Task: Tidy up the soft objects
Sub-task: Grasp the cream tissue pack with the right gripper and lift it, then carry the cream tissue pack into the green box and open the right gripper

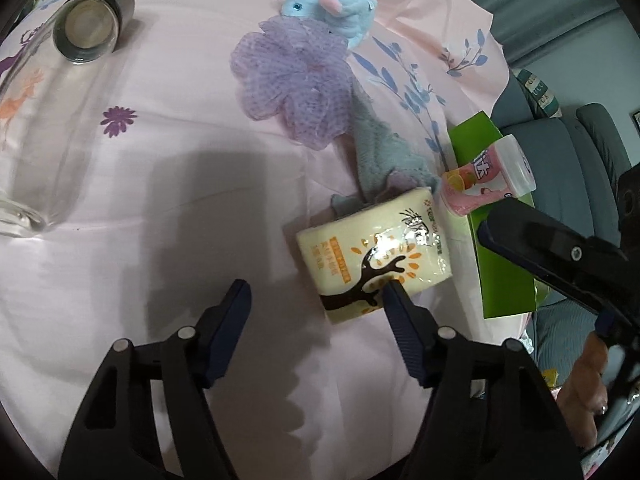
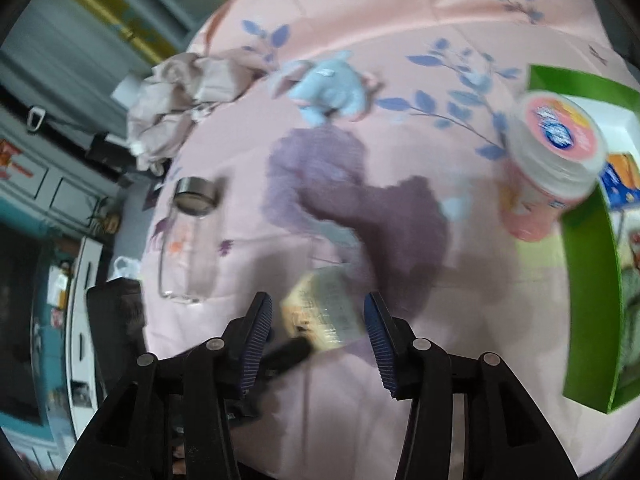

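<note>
A cream tissue pack (image 1: 372,252) with a tree print lies on the pink bedsheet (image 1: 160,160). My left gripper (image 1: 316,288) is open just before it, and its right fingertip (image 1: 394,292) overlaps the pack's near edge. In the right wrist view the same pack (image 2: 324,312) sits blurred between the fingers of my open right gripper (image 2: 318,304), with gaps on both sides. Beyond lie a purple mesh pouf (image 1: 292,80), a blue plush elephant (image 1: 328,4) and a grey plush toy (image 1: 384,160).
A green box (image 1: 504,272) stands at the bed's right edge with a pink white-lidded jar (image 1: 488,184) leaning on it. A glass bottle with a metal cap (image 1: 60,80) lies at the left. Crumpled cloth (image 2: 180,92) sits at the far corner. The right gripper's black frame (image 1: 552,248) crosses over the box.
</note>
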`<move>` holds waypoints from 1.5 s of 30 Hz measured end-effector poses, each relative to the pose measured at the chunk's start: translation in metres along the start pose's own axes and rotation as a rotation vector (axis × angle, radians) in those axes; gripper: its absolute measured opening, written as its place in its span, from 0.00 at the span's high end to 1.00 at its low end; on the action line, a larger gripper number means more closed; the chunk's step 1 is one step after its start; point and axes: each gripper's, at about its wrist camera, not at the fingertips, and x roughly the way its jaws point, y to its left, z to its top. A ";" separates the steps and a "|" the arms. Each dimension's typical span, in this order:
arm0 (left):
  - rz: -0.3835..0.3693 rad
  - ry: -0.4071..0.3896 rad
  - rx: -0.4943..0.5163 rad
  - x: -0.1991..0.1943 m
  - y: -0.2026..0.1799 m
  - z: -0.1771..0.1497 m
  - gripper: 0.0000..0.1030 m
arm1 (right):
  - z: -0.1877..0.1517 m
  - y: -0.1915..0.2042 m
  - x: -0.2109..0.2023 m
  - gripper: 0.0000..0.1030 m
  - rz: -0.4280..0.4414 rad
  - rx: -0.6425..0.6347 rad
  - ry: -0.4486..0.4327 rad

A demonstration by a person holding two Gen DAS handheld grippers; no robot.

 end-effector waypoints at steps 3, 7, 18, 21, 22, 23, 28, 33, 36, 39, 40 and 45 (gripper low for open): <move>-0.010 -0.005 -0.009 0.001 0.001 0.001 0.36 | 0.002 0.007 0.009 0.52 -0.030 -0.039 -0.001; -0.037 -0.002 -0.025 0.003 0.002 0.002 0.47 | 0.003 0.003 0.032 0.52 -0.077 -0.017 0.060; -0.056 -0.018 0.010 0.000 -0.013 -0.001 0.67 | -0.002 0.006 0.051 0.52 -0.139 -0.060 0.097; -0.054 -0.040 0.022 -0.009 -0.018 0.001 0.67 | -0.004 0.014 0.044 0.51 -0.124 -0.077 0.088; -0.049 -0.043 0.029 -0.012 -0.020 0.002 0.67 | -0.004 0.016 0.040 0.52 -0.126 -0.082 0.079; -0.042 -0.047 0.034 -0.015 -0.023 0.002 0.67 | -0.003 0.017 0.038 0.52 -0.123 -0.083 0.075; -0.022 -0.091 0.099 -0.037 -0.048 0.007 0.67 | 0.001 0.028 0.008 0.52 -0.111 -0.110 0.019; 0.003 -0.155 0.214 -0.057 -0.093 0.020 0.67 | 0.012 0.031 -0.036 0.51 -0.105 -0.116 -0.074; 0.008 -0.178 0.274 -0.061 -0.124 0.027 0.67 | 0.020 0.023 -0.059 0.51 -0.120 -0.104 -0.116; -0.003 -0.187 0.326 -0.061 -0.150 0.035 0.67 | 0.028 0.012 -0.081 0.51 -0.150 -0.082 -0.162; -0.007 -0.190 0.343 -0.062 -0.158 0.037 0.67 | 0.030 0.008 -0.092 0.51 -0.169 -0.080 -0.197; -0.051 -0.181 0.430 -0.053 -0.204 0.047 0.67 | 0.041 -0.017 -0.127 0.51 -0.207 -0.034 -0.278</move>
